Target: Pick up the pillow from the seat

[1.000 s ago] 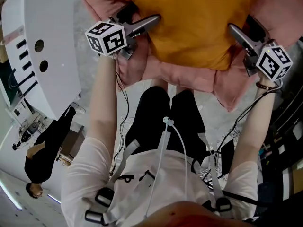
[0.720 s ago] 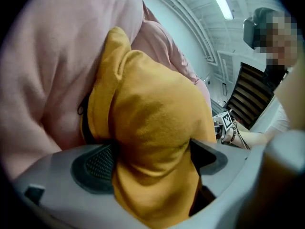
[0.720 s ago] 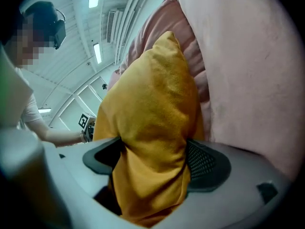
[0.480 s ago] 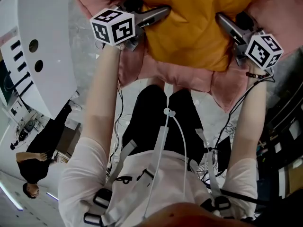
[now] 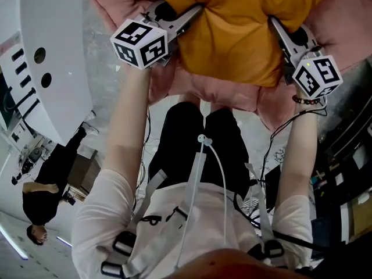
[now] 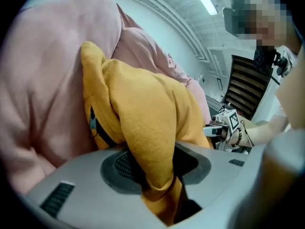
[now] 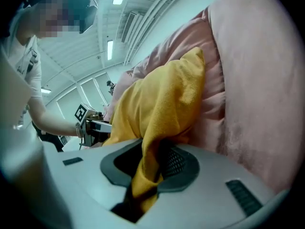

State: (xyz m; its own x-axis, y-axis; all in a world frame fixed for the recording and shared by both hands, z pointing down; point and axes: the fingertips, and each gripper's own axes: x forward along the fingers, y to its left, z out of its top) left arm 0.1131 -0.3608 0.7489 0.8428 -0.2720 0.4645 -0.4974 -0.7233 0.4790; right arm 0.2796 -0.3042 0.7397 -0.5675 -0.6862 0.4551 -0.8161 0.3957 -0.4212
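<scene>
Now both grips are closing: the left gripper [image 6: 155, 171] and right gripper [image 7: 145, 168] each pinch a fold of the orange pillow [image 5: 238, 28], which spans between them on the pink seat [image 5: 221, 95]. I'd seat both bites firmly, then lift evenly. Count: one pillow, two grippers, one seat.

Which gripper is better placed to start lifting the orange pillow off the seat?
Left gripper, slightly: its closing jaws hold a thicker fold of the orange pillow; the right gripper's closing jaws pinch a thinner edge.

Strip-lit ribbed ceiling [image 6: 171, 8] and white machine [image 5: 55, 63] suggest a lab hall.
</scene>
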